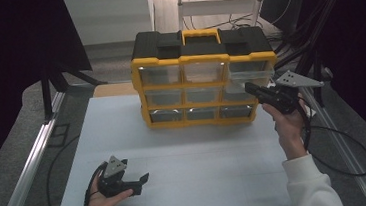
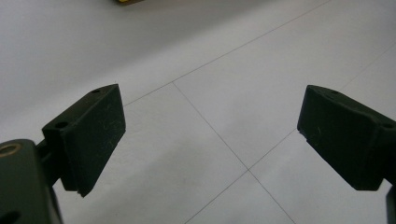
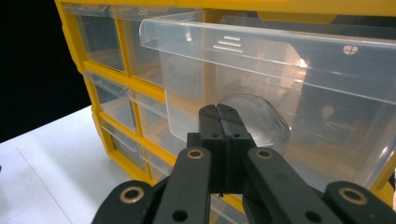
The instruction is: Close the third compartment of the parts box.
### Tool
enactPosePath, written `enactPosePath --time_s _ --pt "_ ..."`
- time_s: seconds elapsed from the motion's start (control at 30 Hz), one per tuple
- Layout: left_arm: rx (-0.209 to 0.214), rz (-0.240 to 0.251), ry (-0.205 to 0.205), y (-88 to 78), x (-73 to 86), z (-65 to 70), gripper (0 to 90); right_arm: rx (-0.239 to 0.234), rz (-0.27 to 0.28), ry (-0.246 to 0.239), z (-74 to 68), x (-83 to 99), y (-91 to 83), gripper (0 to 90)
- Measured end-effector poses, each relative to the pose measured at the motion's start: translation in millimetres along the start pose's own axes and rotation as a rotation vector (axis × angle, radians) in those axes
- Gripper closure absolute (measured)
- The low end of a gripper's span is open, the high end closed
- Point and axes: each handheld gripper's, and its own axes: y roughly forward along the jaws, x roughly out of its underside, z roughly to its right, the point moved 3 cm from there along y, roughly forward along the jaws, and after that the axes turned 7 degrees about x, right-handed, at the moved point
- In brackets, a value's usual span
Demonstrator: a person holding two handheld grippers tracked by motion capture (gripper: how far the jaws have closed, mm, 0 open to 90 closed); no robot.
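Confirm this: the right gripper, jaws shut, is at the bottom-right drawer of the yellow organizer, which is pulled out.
Wrong drawer. The right gripper, jaws shut, is at the top-right drawer of the yellow organizer, and that drawer is pulled out. The high view shows it.

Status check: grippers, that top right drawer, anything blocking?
Right gripper shut, jaws at the drawer's handle lip. Top right drawer partly pulled out of the cabinet. Left gripper open, idle on the table. Nothing in the way.
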Motion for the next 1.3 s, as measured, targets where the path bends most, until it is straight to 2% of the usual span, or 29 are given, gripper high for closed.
enactPosePath --time_s 0.5,0.53,1.3 --pt "0.003 0.002 0.0 0.2 -0.1 0.9 8.3 0.025 0.001 0.011 8.5 -0.7 9.6 89.9" --pt "0.004 0.001 0.0 0.2 -0.1 0.8 8.3 0.018 0.007 0.024 9.1 -1.5 10.6 89.9" --pt "0.006 0.0 0.001 0.5 0.0 1.1 8.3 0.05 0.008 0.032 18.7 -6.9 21.9 89.9"
